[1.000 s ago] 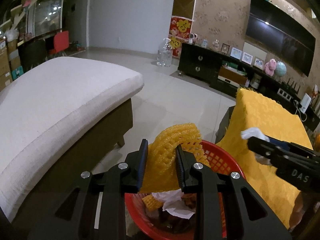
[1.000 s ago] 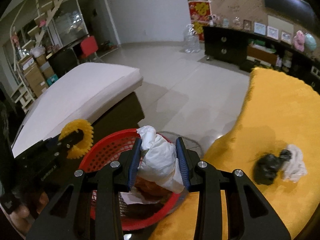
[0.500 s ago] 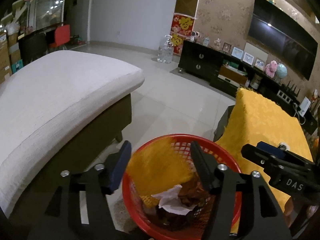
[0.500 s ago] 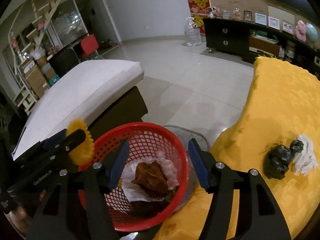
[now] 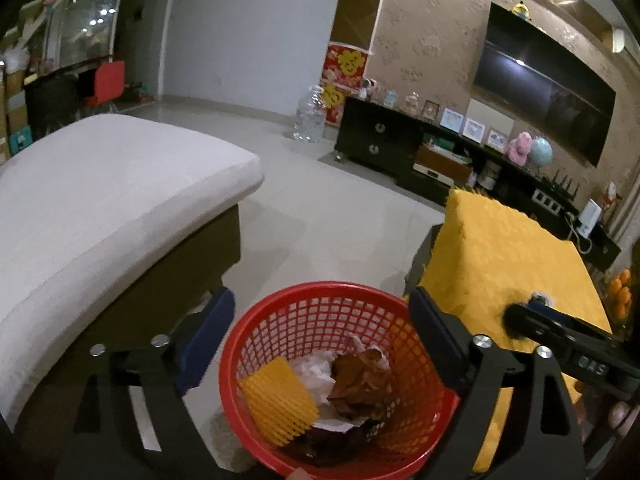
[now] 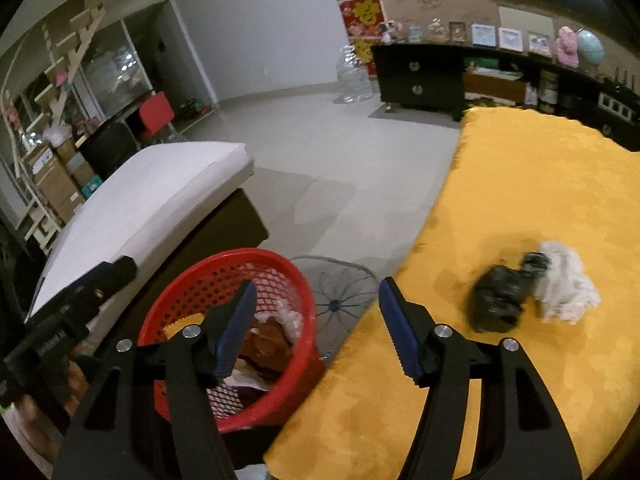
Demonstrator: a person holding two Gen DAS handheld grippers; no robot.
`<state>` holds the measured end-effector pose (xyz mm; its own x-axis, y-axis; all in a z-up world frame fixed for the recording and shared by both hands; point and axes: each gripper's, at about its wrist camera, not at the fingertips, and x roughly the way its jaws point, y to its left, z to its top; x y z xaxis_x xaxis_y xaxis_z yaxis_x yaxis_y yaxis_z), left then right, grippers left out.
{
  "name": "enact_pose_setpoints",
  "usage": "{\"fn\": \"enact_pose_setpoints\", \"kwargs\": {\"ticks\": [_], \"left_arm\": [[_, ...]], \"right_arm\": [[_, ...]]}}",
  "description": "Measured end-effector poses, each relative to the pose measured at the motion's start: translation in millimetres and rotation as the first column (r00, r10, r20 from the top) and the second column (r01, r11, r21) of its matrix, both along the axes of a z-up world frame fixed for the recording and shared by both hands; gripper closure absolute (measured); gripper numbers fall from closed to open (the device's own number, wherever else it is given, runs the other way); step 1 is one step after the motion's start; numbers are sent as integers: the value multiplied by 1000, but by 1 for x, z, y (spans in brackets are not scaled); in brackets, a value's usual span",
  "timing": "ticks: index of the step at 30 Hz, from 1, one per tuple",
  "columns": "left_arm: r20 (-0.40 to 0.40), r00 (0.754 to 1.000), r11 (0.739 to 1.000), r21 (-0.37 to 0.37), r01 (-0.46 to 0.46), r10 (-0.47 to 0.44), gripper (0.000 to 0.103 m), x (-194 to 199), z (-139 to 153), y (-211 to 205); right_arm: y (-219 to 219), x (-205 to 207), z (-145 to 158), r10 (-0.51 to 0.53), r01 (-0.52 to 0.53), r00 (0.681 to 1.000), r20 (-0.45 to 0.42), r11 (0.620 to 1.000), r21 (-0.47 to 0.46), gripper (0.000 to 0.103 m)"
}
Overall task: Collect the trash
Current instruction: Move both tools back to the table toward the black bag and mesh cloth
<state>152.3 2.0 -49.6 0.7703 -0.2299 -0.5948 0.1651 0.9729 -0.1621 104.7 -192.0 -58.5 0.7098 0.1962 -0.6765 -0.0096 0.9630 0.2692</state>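
- The left gripper (image 5: 320,334) is held over the round red plastic mesh basket (image 5: 280,308); its jaws have just been opening and stand wide, with nothing between them.
- A yellow foam fruit net (image 5: 278,398) is seen lying inside the basket at about 8 o'clock, beside crumpled white tissue (image 5: 312,372) and a brown crumpled wrapper (image 5: 360,380).
- The right gripper (image 6: 314,328) is pointed across the gap between the basket (image 6: 192,280) and the table draped in a yellow textured cloth (image 6: 520,184); its jaws have also just been opening and are parted, empty.
- Remaining trash is found on the table at about 2 o'clock from the right gripper: a crumpled black plastic bag (image 6: 498,300) touching a wad of white tissue (image 6: 564,284) on its right.
- The step in hand is judged to be the right gripper's reach for that pair, the drops into the basket being done.
- The black bag, being nearer, is best taken first; the jaws should be kept spread until they straddle its bulk, then closed low on it so that the loose plastic is not merely pinched at an edge.
- The yellow cloth should not be caught between the jaws, or it may be dragged along.
- The white wad may be shifted as the bag is lifted, since the two are touching.
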Motion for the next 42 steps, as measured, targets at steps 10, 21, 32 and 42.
{"fn": "enact_pose_setpoints", "kwargs": {"ticks": [10, 21, 32, 42], "left_arm": [[18, 1000, 999, 42, -2, 1, 9, -3, 1, -12], [22, 996, 992, 97, 85, -87, 8, -14, -7, -43], [-21, 976, 969, 119, 216, -215, 8, -21, -15, -93], [-52, 916, 897, 188, 399, -397, 8, -16, -23, -192]], "right_arm": [[-47, -45, 14, -147, 155, 983, 109, 985, -75, 14], [-113, -91, 15, -253, 271, 961, 115, 946, -179, 7], [-174, -116, 5, -380, 394, 918, 115, 906, -154, 7], [-190, -125, -8, -413, 421, 906, 88, 902, -99, 7]]}}
